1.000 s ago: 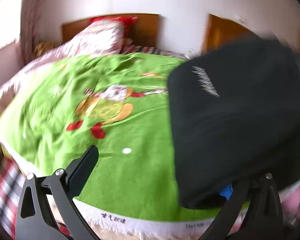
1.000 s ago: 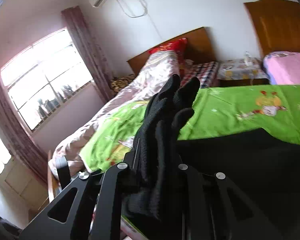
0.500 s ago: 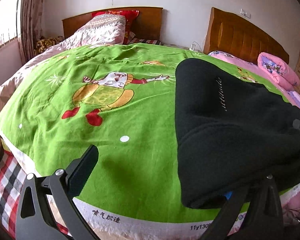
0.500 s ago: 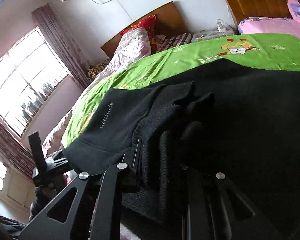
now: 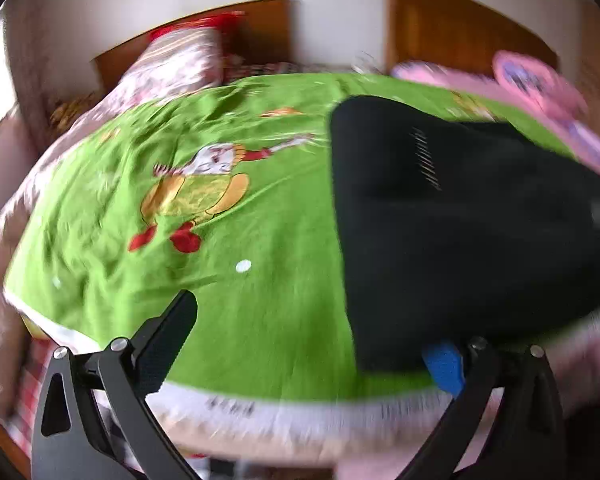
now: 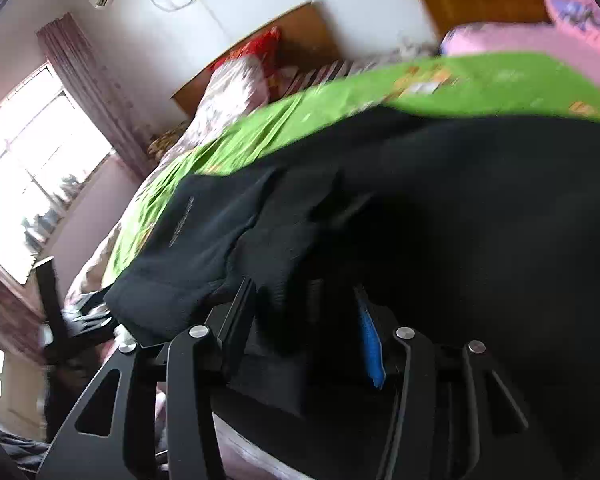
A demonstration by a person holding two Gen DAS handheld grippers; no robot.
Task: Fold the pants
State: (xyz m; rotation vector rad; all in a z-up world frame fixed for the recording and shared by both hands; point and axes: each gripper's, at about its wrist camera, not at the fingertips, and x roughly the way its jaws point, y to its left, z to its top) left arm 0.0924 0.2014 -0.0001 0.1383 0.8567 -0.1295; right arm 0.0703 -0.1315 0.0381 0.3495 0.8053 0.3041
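Left hand-held gripper (image 5: 312, 344): bottom of the left wrist frame; jaws wide apart, nothing between them; left finger (image 5: 168, 336) bare over the blanket, blue-padded right finger (image 5: 444, 366) tucked just under the near hem of the pants.

Right hand-held gripper (image 6: 308, 320): bottom centre of the right wrist frame; jaws moderately apart, black cloth bunched in the gap; whether any of it is pinched, cannot tell.

Black pants (image 5: 452, 216): right half of the left wrist frame, lying on the bed in at least two layers, near edge at the foot of the bed; small white logo (image 5: 426, 158) facing up; in the right wrist frame, filling the centre and right, one flap draped over the jaws.

Green cartoon blanket (image 5: 228, 240): under the pants, bare across the left and centre of the frame.

Further back: floral pillow (image 5: 176, 68) and wooden headboard (image 5: 260, 20) at upper centre, pink bedding (image 5: 540, 80) at upper right.

Progress, as a judgement: one fold seemingly laid down and let go by the left side; top flap rumpled, so smoothing and probably another fold left.
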